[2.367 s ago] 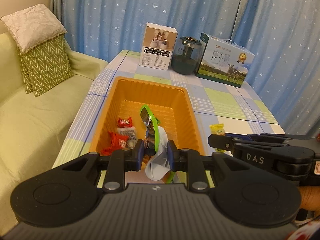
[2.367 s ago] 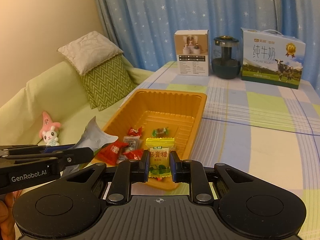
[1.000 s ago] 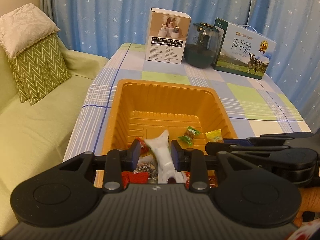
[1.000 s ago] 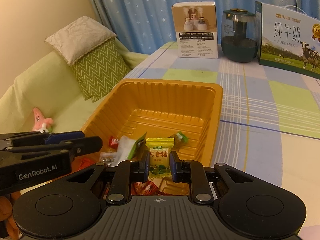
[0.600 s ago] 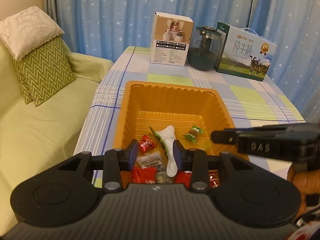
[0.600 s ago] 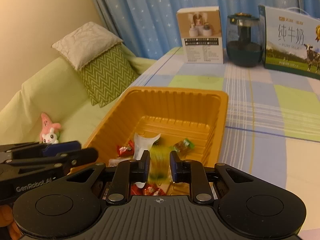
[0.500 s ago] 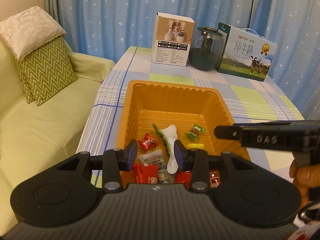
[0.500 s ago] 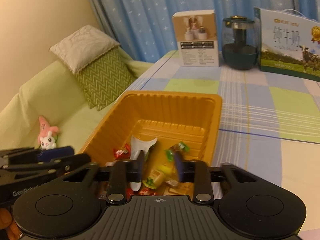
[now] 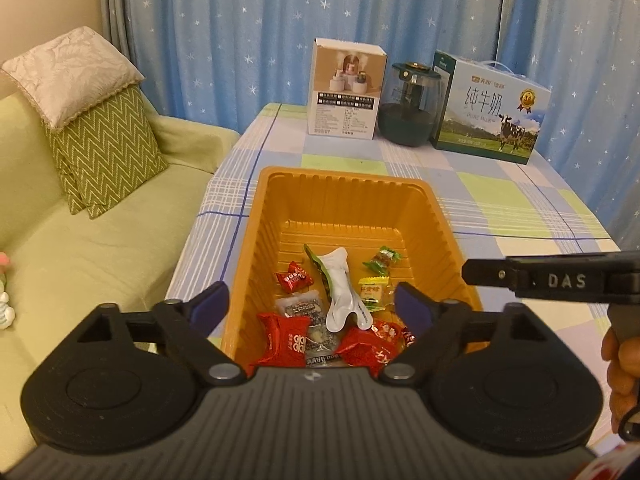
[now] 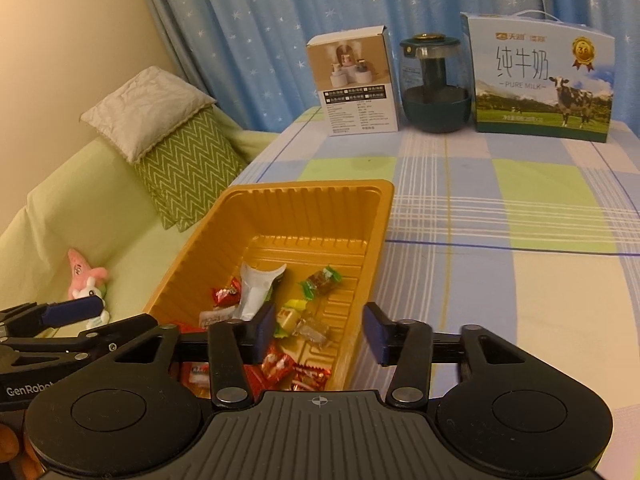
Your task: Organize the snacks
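Observation:
An orange tray (image 9: 340, 174) sits at the near left of the table with several wrapped snacks in it. A white-and-green pouch (image 9: 340, 288), a yellow candy (image 9: 372, 290), a green candy (image 9: 382, 259) and red packets (image 9: 286, 338) lie on its floor. My left gripper (image 9: 314, 306) hovers over the tray's near end, jaws opening wide, nothing between the pads. My right gripper (image 10: 320, 334) hangs over the tray's near right corner, jaws opening too and gripping nothing. The yellow candy (image 10: 290, 314) and the pouch (image 10: 256, 288) lie loose below it.
At the table's far edge stand a white product box (image 9: 346, 88), a dark glass jar (image 9: 412, 108) and a milk carton (image 9: 492, 116). A green sofa with cushions (image 9: 104, 148) and a plush toy (image 10: 86, 272) lies left. A hand (image 9: 622, 364) holds the right gripper.
The left gripper let go of the white-and-green pouch and the right let go of the yellow candy; both now lie in the tray. Both grippers opened and drew back upward.

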Available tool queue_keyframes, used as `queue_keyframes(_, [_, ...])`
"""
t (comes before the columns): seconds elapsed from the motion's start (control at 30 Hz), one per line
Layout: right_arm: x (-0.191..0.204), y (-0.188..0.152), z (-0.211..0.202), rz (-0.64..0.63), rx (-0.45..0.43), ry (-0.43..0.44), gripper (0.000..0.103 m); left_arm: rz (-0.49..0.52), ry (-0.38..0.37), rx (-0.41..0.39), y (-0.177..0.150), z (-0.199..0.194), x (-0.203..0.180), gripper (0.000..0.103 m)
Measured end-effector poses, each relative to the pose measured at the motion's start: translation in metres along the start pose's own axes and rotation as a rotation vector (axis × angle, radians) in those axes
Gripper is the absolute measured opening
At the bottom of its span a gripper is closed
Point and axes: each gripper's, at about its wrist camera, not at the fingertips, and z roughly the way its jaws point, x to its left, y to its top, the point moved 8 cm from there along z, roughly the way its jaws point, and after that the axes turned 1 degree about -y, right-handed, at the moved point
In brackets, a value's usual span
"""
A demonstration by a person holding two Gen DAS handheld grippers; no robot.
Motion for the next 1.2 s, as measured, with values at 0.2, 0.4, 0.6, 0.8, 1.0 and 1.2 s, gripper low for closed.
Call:
queue_keyframes(0.2, [0.001, -0.003, -0.024, -0.008, -0.012, 0.01, 0.078, 0.006, 0.014, -0.025, 0.007, -0.023, -0.009, 0.098])
queue_keyframes(0.4, [-0.001, -0.002, -0.056, -0.012, -0.04, 0.0, 0.098, 0.007, 0.044, -0.06, 0.013, -0.051, -0.016, 0.103])
queue_keyframes(0.6, [-0.005, -0.005, -0.084, -0.027, -0.043, -0.027, 0.099, 0.0, 0.063, -0.075, 0.012, -0.075, -0.025, 0.103])
queue_keyframes(0.8, [-0.013, -0.022, -0.11, -0.005, -0.033, -0.066, 0.1, -0.002, 0.06, -0.046, -0.003, -0.099, -0.034, 0.103])
queue_keyframes(1.0, [-0.011, -0.046, -0.136, 0.007, -0.025, -0.09, 0.1, 0.006, 0.073, -0.014, -0.022, -0.122, -0.042, 0.103])
queue_keyframes(1.2, [0.0, -0.071, -0.168, 0.013, -0.046, -0.106, 0.1, 0.003, 0.056, -0.011, -0.045, -0.148, -0.052, 0.103])
